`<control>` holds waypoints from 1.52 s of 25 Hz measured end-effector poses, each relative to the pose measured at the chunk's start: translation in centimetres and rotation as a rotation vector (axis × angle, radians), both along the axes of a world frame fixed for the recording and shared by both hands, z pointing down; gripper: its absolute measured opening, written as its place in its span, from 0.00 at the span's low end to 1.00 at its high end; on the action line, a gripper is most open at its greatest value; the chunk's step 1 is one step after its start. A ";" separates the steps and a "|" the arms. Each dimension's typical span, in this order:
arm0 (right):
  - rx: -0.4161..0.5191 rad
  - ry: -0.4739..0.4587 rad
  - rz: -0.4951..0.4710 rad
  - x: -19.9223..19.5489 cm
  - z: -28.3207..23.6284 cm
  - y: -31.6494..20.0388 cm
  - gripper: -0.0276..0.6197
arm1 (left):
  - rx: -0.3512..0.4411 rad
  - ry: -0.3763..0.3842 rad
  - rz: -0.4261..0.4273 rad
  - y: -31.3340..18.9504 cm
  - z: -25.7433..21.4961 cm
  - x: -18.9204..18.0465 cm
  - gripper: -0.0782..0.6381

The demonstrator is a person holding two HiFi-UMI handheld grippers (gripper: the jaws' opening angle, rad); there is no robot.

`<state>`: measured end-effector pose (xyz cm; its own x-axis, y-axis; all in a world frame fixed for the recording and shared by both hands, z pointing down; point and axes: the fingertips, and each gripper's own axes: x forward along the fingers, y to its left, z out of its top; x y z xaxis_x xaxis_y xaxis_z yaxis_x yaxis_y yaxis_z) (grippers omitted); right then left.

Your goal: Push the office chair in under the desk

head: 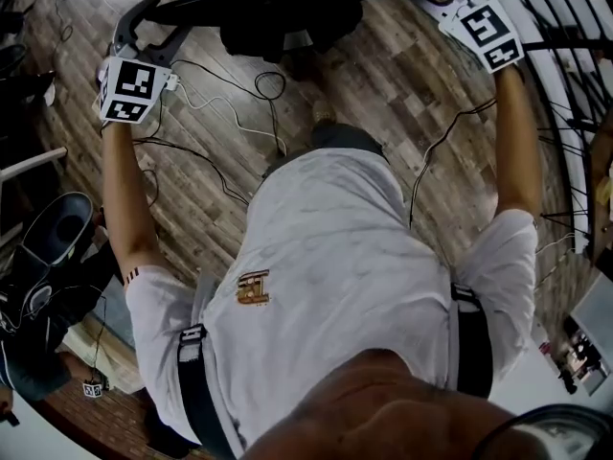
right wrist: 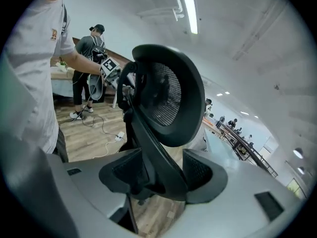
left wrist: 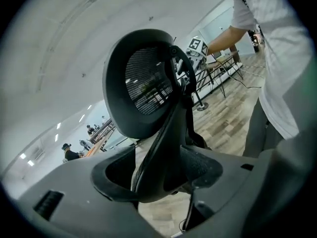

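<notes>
Chair frame sits between both pairs of jaws: left gripper spread wide, right gripper likewise, neither clamping.

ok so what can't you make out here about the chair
- Seat and wheels of the office chair: head view shows a dark mass cut by the top edge; in both gripper views the tool bodies cover them.
- The desk it goes under: no view shows which.
- Whether the open left tool or right tool touches the backrest strut between its pads: too close to tell.
</notes>
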<state>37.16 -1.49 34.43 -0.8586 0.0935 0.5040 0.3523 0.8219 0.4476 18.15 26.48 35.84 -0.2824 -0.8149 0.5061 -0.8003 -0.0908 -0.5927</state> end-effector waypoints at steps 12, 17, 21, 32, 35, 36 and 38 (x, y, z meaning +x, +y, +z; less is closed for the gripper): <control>0.032 0.230 -0.198 -3.1 3.2 -1.6 0.41 | -0.147 0.023 0.071 -1.6 2.4 -2.9 0.51; 0.049 0.270 -0.256 -3.3 3.6 -2.2 0.41 | -0.168 0.023 0.102 -2.6 2.7 -2.9 0.48; 0.034 0.298 -0.311 -3.7 3.9 -2.4 0.41 | -0.183 0.008 0.122 -3.0 3.0 -3.1 0.45; 0.114 0.339 -0.526 -4.3 4.4 -2.4 0.27 | -0.271 -0.037 0.185 -3.4 3.7 -3.5 0.36; 0.124 0.320 -0.542 -5.1 4.6 -3.2 0.27 | -0.281 -0.032 0.174 -4.0 4.0 -4.2 0.36; 0.127 0.314 -0.546 -5.6 4.7 -3.6 0.27 | -0.282 -0.032 0.167 -4.3 4.1 -4.5 0.36; 0.133 0.305 -0.550 -6.7 5.0 -4.4 0.27 | -0.280 -0.032 0.156 -4.9 4.3 -5.5 0.36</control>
<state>30.46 -5.85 39.39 -0.5191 0.3995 0.7556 0.8342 0.4292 0.3461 12.61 21.56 40.15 -0.1844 -0.6797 0.7099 -0.7453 -0.3742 -0.5519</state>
